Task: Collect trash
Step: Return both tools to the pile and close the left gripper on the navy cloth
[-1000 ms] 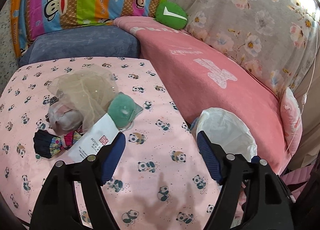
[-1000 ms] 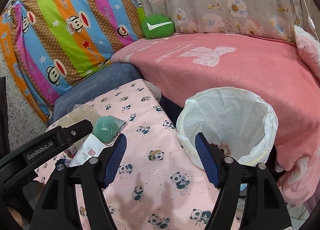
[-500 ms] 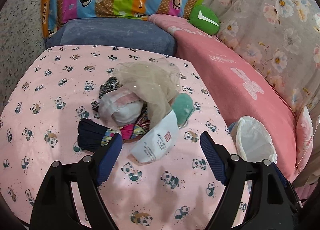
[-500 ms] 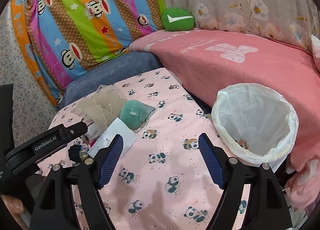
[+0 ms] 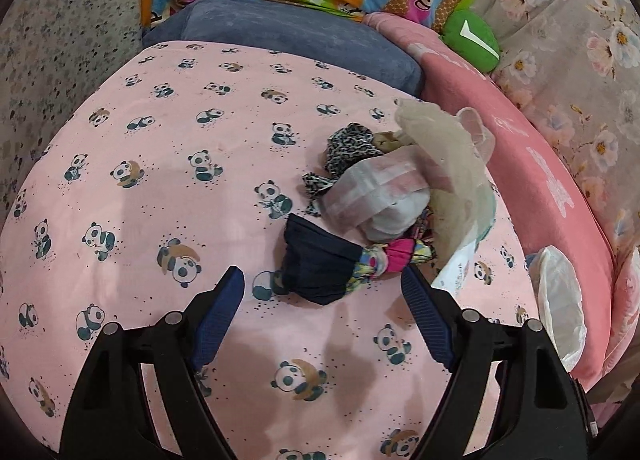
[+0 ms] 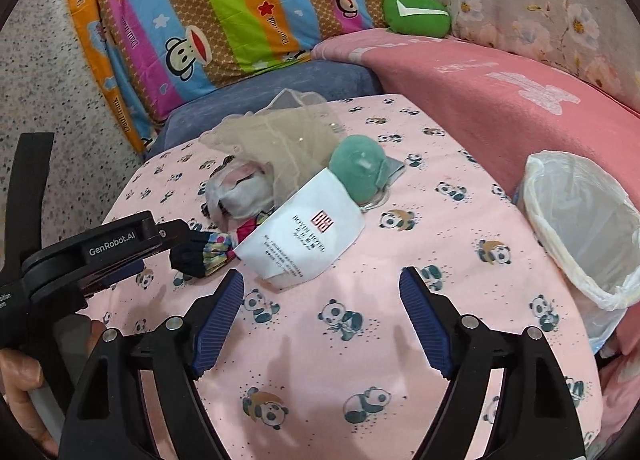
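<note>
Evidently both claws were spread wide with nothing between their blue pads. The right claw's jaws had just been opening, and no object lay between them.

The trash pile (image 5: 384, 204) sat on the surface (image 5: 160, 164), a round top covered in pink panda-print cloth, and serves as the landmark. The left claw (image 5: 322, 288) hovered just below the pile in its own view, its fingers flanking the dark navy folded piece (image 5: 320, 264) at the pile's near edge without touching it. In the pile, a white crumpled wrapper (image 5: 380, 192) lay just beyond the navy piece, a leopard-print scrap (image 5: 348, 148) lay behind the wrapper, and a beige mesh net (image 5: 448, 156) draped over the pile's far right side.

From the right wrist view, a white printed paper packet (image 6: 308, 236) leaned on the pile's near side, with a teal rounded object (image 6: 360, 168) touching its upper end. The right claw (image 6: 322, 292) hung just in front of that packet, apart from it. The left gripper's black body (image 6: 100, 248) reached in beside the pile.

The bin lined with a white bag (image 6: 580, 220) stood well to the right of the pile, against the pink blanket (image 6: 500, 100).
</note>
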Demonstrator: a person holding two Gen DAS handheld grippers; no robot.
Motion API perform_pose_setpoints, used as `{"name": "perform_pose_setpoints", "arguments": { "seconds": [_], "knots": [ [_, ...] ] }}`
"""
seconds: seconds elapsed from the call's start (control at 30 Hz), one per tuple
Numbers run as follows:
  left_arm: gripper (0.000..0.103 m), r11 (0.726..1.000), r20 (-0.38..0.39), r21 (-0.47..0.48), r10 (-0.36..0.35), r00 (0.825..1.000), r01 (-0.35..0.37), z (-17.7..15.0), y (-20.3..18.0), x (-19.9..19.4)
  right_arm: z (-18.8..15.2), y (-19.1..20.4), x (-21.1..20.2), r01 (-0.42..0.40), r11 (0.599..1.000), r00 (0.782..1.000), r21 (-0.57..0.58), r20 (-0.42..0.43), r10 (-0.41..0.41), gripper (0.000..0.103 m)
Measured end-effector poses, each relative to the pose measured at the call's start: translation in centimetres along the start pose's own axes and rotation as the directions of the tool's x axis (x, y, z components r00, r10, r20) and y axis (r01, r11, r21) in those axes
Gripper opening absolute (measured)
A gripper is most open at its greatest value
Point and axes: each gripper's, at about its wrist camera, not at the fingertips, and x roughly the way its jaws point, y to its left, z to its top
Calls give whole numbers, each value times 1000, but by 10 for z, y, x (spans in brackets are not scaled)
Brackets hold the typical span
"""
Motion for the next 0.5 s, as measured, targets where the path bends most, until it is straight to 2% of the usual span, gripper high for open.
{"name": "perform_pose_setpoints", "arguments": {
  "seconds": [0.23,0.5],
  "knots": [
    [76,997,-52,-65,-40,998,37,4,24,20,-7,29,40,-11,999,999,-48,-46,8,77],
    [76,990,-97,-92,-111,989,102,9,24,44,-4,31,77,28,999,996,-34,-83,-31,77]
  ]
}}
